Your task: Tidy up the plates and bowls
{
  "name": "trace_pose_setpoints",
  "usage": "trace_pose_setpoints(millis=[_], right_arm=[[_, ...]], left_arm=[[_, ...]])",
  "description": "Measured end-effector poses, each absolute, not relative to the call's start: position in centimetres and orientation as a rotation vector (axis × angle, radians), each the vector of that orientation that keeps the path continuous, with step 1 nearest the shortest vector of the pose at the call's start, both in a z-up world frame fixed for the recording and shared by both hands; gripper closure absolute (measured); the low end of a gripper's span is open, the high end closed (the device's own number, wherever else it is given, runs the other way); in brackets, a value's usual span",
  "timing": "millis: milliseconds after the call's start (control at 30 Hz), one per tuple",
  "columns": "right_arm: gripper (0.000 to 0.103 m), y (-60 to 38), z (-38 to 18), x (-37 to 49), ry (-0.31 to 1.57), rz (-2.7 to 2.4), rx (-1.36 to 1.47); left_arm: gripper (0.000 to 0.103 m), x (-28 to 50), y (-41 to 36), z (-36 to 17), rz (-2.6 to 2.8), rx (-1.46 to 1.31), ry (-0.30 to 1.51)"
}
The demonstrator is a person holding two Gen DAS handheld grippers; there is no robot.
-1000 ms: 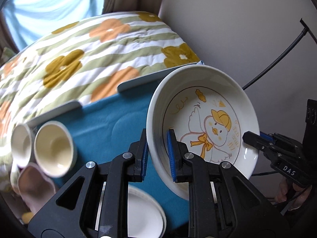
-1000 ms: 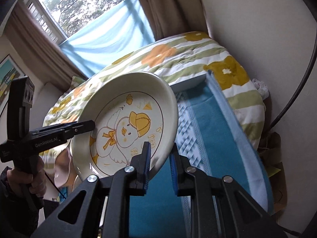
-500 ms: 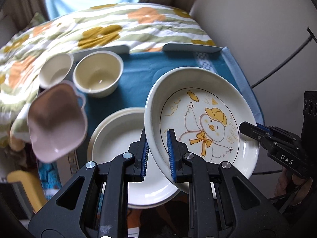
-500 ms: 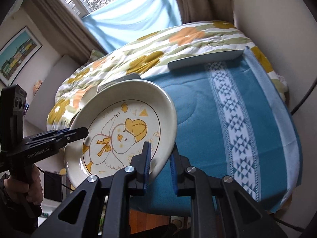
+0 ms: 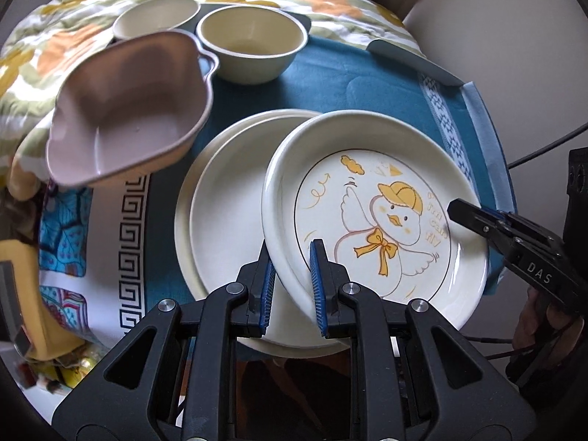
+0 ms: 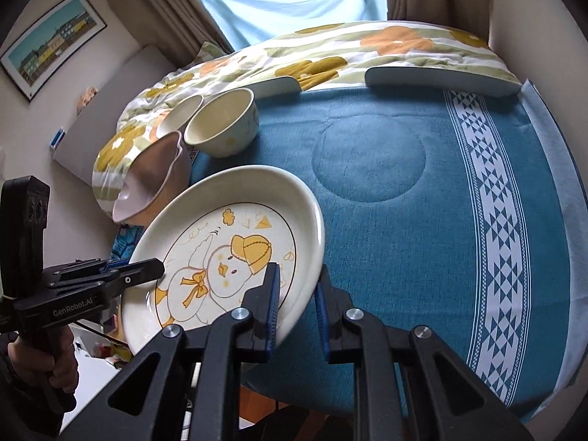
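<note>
Across the centre of both views, largest thing first:
Worktop [image 6: 386,169]: under a teal cloth, filling most of the right wrist view; soft landing surface.
Duck plate [image 5: 371,220]: lower right of the left wrist view, tilted, held off the cloth, partly overlapping the plain plates; likely glazed ceramic, so stiff, weighty, slippery, liable to chip if dropped.
Plain plates [image 5: 228,213]: stacked, centre of the left wrist view, lying on the cloth; probable destination.
Pink bowl [image 5: 128,110]: upper left, tilted, support unclear.
Cream bowl [image 5: 251,44]: top centre, upright, a second one just beside it.
Left claw [image 5: 292,283]: clamped on the duck plate's near rim, one pad inside, one outside.
Right claw [image 6: 297,308]: clamped on the opposite rim likewise.
Hold advice: rim only, both sides; lower level, release only once seated.
</note>
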State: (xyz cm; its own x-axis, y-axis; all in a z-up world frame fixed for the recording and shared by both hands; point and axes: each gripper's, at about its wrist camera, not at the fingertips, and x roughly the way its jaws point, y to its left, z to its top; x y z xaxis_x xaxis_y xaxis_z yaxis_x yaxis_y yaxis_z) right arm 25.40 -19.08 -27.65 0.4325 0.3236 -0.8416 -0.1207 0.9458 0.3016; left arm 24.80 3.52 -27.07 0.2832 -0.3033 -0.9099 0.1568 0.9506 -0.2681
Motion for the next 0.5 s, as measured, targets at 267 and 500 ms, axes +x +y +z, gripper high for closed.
trace_pose_setpoints(millis=[267,500], right_arm=[[0.086,-17.6,-28.7,26.2,1.104,0.321,0.160],[0.086,-17.1,-28.9,26.7,1.110,0.326,0.143]], left_arm=[[0.087,25.2,4.4,-28.7,-0.242,-0.167,1.258],[0.087,25.8,3.6,-29.7,-0.205,-0.133,1.277]])
